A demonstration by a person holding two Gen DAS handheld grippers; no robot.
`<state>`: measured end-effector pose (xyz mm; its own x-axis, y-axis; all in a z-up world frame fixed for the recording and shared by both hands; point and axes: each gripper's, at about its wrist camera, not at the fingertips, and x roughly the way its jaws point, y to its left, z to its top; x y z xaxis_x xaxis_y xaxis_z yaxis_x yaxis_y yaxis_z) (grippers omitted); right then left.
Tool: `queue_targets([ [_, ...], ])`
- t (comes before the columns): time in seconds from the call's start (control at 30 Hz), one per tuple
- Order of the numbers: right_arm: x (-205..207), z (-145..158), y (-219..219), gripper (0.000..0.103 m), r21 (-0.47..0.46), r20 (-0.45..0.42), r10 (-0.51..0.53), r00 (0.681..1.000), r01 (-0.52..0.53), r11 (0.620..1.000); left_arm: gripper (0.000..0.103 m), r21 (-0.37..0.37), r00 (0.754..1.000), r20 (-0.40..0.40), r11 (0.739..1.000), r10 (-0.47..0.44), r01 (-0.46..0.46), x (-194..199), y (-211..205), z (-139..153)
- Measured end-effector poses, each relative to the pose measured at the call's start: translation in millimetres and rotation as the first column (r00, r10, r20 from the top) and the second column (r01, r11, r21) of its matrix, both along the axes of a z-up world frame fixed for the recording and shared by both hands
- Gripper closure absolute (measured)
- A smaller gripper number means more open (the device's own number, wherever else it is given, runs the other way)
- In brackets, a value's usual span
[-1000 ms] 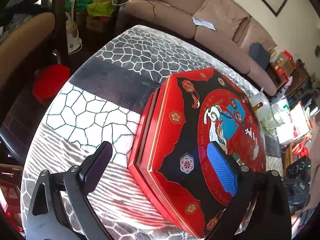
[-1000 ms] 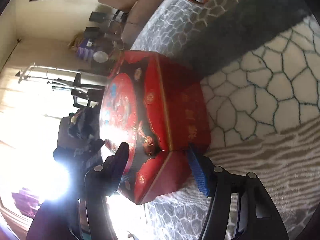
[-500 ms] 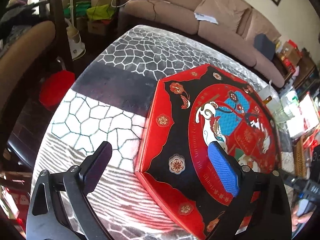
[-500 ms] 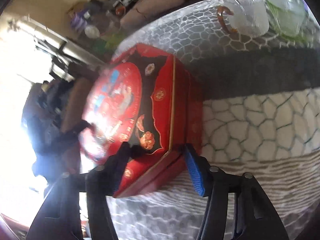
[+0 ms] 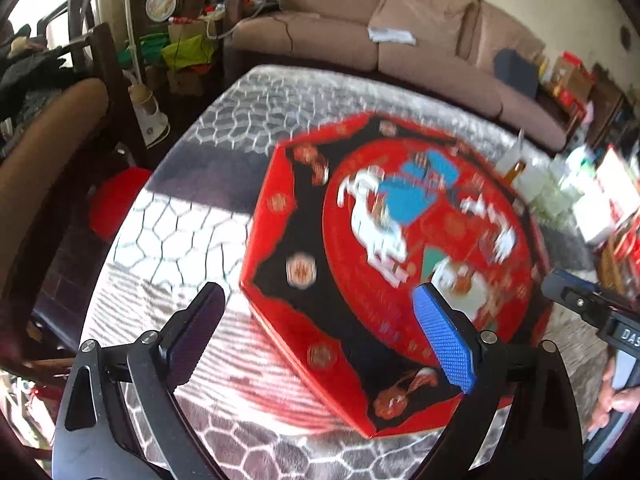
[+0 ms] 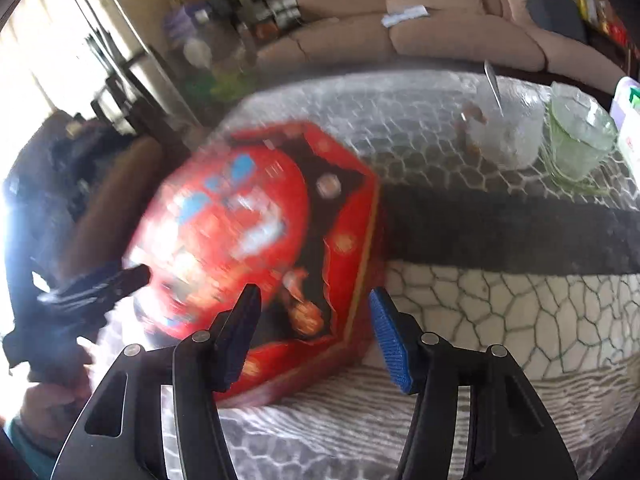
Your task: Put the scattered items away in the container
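A red and black octagonal box [image 5: 384, 248] with a painted lid stands shut on the patterned tablecloth. It also shows in the right wrist view [image 6: 256, 248], blurred by motion. My left gripper [image 5: 324, 336] is open and empty, raised above the box's near left corner. My right gripper [image 6: 314, 336] is open and empty, just above the box's near right corner. The right gripper's body shows at the left wrist view's right edge [image 5: 592, 316]. No loose items are in view.
A glass bowl with a spoon [image 6: 508, 128] and a green glass cup [image 6: 580, 140] stand at the table's far right. A brown sofa [image 5: 360, 32] lies behind the table. A wooden chair [image 5: 48, 140] and a red stool [image 5: 116, 204] stand at the left.
Both grippers have drawn back and up from the box and the right one has rolled level. The lid now sits flush on the box.
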<state>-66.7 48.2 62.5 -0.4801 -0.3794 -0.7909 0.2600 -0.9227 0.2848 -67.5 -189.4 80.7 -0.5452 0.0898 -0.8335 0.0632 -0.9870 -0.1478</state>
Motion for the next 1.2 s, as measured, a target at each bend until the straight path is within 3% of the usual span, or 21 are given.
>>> queue_targets([
  [0.1,-1.4,-7.1,1.0,0.038,-0.005,-0.001,-0.015,1.0,0.015,1.0,0.004,0.073,0.998,0.043,0.996,0.04,-0.043,-2.6,-10.6,-6.6],
  [0.17,-1.0,-5.8,1.3,0.04,0.009,0.002,-0.006,1.0,0.005,1.0,0.01,0.088,0.997,0.045,0.994,0.057,-0.06,-0.4,-13.3,-3.5],
  [0.27,15.0,12.0,10.2,0.041,-0.016,-0.067,0.006,0.998,-0.007,1.0,0.007,0.177,0.997,-0.043,0.983,0.059,-0.051,22.2,-11.8,14.6],
  [0.37,36.1,18.0,22.8,0.032,-0.017,-0.106,-0.01,0.994,0.008,1.0,0.003,0.202,0.994,-0.092,0.979,0.052,-0.032,48.7,4.5,24.2],
  [0.5,68.1,10.5,30.9,0.03,-0.004,-0.137,0.001,0.991,-0.002,1.0,0.003,0.16,0.993,-0.114,0.987,0.017,0.001,82.9,38.6,16.6],
  [0.6,94.9,2.2,33.8,0.023,-0.009,-0.176,0.014,0.984,-0.016,1.0,0.001,0.137,0.989,-0.148,0.991,0.02,0.0,107.7,57.7,4.6],
  [0.73,117.3,-14.2,24.1,0.021,0.088,-0.217,0.043,0.975,-0.024,0.996,0.0,0.082,0.994,-0.112,0.997,0.014,-0.005,123.3,79.1,-17.0],
  [0.87,123.7,-33.1,17.9,0.021,0.178,-0.227,0.082,0.97,-0.042,0.983,0.0,0.02,0.994,-0.095,0.998,0.053,-0.052,130.6,87.9,-33.1],
  [1.03,123.1,-53.3,24.1,0.018,0.238,-0.226,0.047,0.973,0.008,0.971,0.0,-0.069,0.994,-0.064,0.993,0.092,-0.096,130.5,97.9,-55.0],
  [1.2,121.9,-61.9,29.6,0.017,0.284,-0.228,-0.015,0.974,0.081,0.956,0.0,-0.112,0.997,-0.038,0.991,0.064,-0.068,129.3,107.7,-71.0],
])
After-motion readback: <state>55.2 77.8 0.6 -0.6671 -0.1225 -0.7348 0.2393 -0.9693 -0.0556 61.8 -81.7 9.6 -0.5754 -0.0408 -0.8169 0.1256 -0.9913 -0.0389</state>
